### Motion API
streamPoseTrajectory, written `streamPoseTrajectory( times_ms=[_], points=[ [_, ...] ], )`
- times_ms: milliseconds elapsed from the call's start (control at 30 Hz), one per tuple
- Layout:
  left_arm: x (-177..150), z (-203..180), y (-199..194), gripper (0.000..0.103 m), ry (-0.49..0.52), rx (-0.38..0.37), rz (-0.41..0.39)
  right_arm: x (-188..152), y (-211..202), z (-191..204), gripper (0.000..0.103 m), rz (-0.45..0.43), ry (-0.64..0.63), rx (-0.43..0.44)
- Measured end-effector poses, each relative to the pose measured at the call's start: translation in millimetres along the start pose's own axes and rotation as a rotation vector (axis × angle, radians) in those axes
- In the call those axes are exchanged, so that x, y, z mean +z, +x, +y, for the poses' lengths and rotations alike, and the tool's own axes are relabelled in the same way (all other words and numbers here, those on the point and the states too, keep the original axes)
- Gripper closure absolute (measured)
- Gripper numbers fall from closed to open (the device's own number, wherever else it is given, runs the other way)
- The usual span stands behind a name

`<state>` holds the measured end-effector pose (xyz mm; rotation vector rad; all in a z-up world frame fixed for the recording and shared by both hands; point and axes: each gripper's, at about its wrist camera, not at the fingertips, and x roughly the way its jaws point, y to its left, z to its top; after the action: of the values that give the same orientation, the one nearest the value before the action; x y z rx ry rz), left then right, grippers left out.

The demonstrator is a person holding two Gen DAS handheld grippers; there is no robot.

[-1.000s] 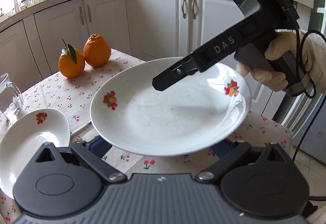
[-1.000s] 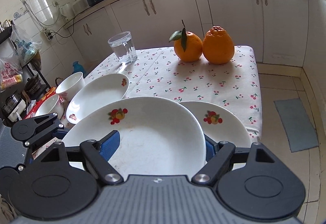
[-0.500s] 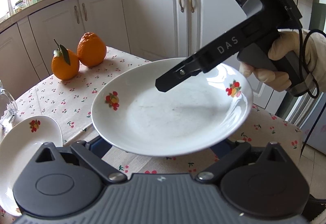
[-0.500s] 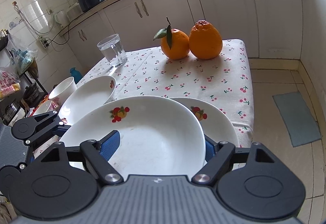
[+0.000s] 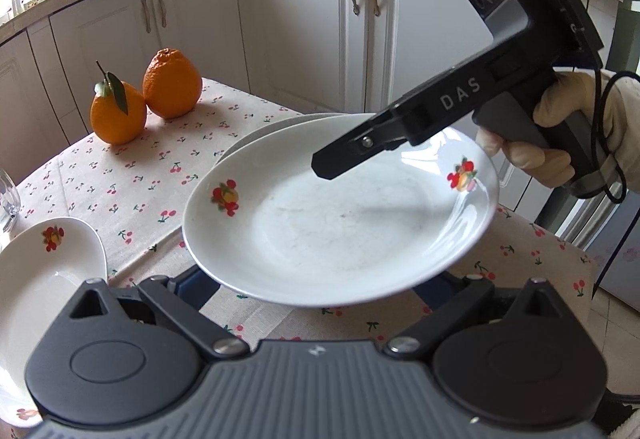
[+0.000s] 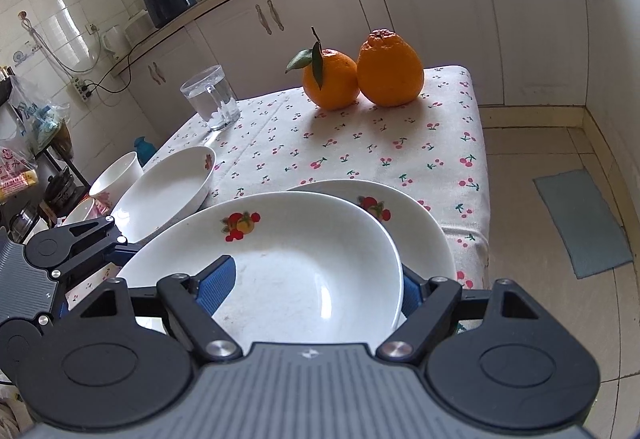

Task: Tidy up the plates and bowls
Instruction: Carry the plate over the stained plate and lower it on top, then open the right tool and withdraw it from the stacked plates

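Two plates now line up: the carried plate (image 6: 280, 259), clamped across its rim by the right hand-held gripper (image 6: 316, 287), has drifted over the second plate (image 6: 416, 223) at the desk (image 6: 360, 143) edge. Stacking looks close; I cannot tell how the left hand-held gripper (image 5: 316, 287) stands beneath it.

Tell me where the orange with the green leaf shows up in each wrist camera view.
Left wrist view: the leafy orange sits upper left, left of the bumpy orange.
Right wrist view: the leafy orange sits above centre, again left of the bumpy orange.
Shared landmark: the cherry-print tablecloth.
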<state>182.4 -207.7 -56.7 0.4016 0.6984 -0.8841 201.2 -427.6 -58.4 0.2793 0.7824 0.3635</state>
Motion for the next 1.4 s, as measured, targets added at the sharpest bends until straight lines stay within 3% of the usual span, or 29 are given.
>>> streamPoseTrajectory(
  times_ms=[800, 1400],
  points=[
    [-0.6, 0.1, 4.4, 0.002, 0.021, -0.018, 0.000, -7.5, -11.2, 1.0, 0.017, -0.003, 0.023, -0.025],
    [-2.9, 4.3, 1.0, 0.001, -0.003, -0.030, -0.025, -15.3, -27.8, 10.0, 0.017, 0.011, 0.032, -0.118]
  ],
)
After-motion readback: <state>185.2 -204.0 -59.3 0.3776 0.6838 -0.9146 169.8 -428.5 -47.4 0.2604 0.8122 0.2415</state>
